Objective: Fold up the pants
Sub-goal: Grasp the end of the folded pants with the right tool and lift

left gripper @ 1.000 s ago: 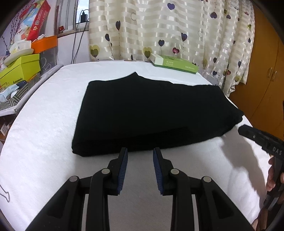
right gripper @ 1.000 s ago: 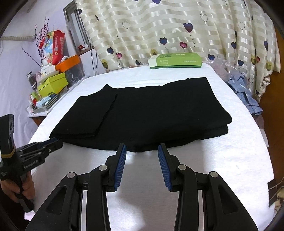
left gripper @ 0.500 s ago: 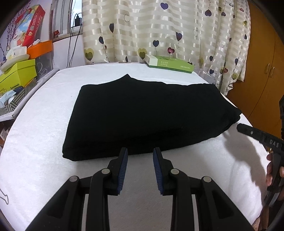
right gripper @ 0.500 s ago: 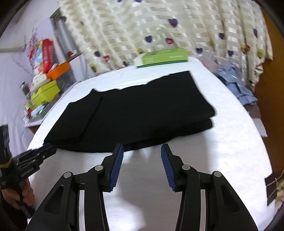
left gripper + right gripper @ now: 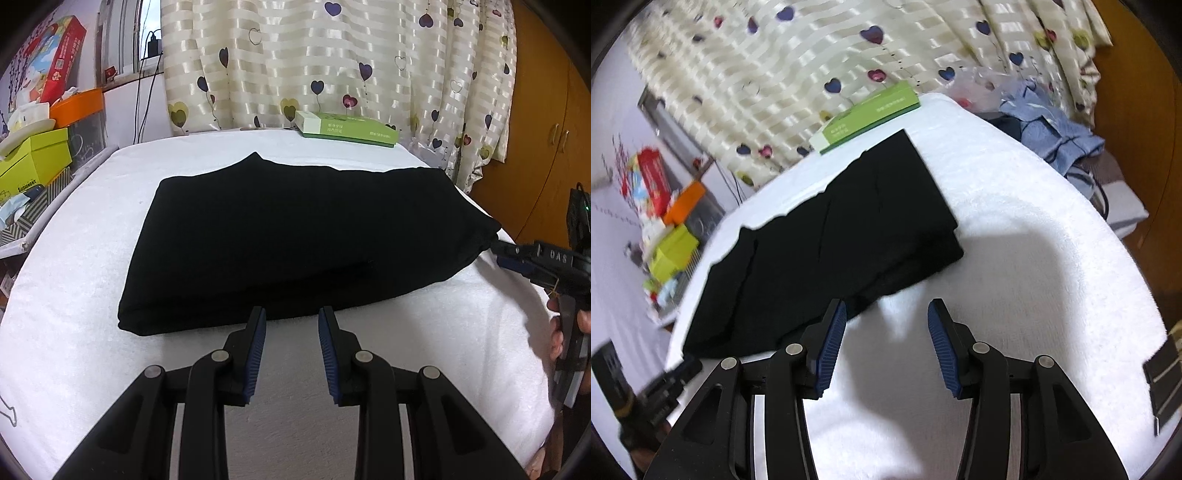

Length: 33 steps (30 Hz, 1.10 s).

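Observation:
Black pants (image 5: 295,236) lie folded in a flat rectangle on the white-covered table (image 5: 74,362). My left gripper (image 5: 291,317) stands open just short of their near edge, nothing between its blue pads. In the left wrist view the right gripper (image 5: 498,254) reaches in from the right, its tips at the pants' right corner. In the right wrist view, tilted and blurred, the pants (image 5: 827,243) stretch away to the left. My right gripper (image 5: 886,310) is open wide there, left pad at the near edge, holding nothing. The left gripper (image 5: 687,369) shows at lower left.
A green box (image 5: 347,129) lies at the table's far edge below the heart-print curtain (image 5: 332,59). Coloured boxes (image 5: 37,158) are stacked on the left. Blue clothing (image 5: 1052,129) is heaped off the right side by a wooden cabinet (image 5: 546,122). A hand (image 5: 561,332) holds the right gripper.
The right gripper has swung and tilted toward the pants' right corner and its jaws have opened wider. The left gripper has shifted slightly right and stayed open. The pants have not moved.

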Each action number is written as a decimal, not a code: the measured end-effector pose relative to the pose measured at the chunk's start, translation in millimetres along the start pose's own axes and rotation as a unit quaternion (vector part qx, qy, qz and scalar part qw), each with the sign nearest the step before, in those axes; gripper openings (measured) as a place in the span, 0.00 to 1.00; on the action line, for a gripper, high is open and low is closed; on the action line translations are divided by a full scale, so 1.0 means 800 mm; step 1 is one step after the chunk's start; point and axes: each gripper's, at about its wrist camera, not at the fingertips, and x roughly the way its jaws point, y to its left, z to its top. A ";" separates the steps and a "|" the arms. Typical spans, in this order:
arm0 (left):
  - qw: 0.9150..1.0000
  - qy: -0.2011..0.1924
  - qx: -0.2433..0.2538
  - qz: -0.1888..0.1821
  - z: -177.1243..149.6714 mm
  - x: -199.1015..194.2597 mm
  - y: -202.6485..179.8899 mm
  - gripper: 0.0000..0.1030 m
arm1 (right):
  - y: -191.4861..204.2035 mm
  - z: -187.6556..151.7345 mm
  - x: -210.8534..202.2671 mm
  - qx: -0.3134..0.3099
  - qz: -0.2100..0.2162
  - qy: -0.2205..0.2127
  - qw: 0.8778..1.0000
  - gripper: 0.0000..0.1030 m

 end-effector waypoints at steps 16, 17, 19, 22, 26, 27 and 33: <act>0.999 0.030 -0.021 -0.013 -0.002 0.013 0.005 0.30 | -0.031 0.029 0.017 0.135 0.061 -0.020 0.989 0.54; 0.999 0.030 -0.021 -0.014 -0.002 0.013 0.005 0.30 | -0.029 0.031 0.015 0.132 0.055 -0.025 0.989 0.54; 0.999 0.030 -0.023 -0.013 -0.002 0.012 0.005 0.30 | -0.021 0.033 0.016 0.115 0.038 -0.032 0.992 0.54; 0.999 0.033 -0.028 -0.016 -0.002 0.014 0.007 0.30 | -0.021 0.034 0.024 0.115 0.018 -0.033 0.993 0.54; 0.999 0.034 -0.028 -0.016 -0.002 0.014 0.008 0.30 | -0.013 0.040 0.024 0.122 0.012 -0.027 0.992 0.56; 0.999 0.034 -0.029 -0.016 -0.002 0.014 0.008 0.30 | -0.013 0.041 0.024 0.124 0.029 -0.029 0.991 0.56; 0.999 0.035 -0.025 -0.012 -0.002 0.014 0.006 0.30 | -0.009 0.045 0.043 0.114 0.028 -0.024 0.993 0.55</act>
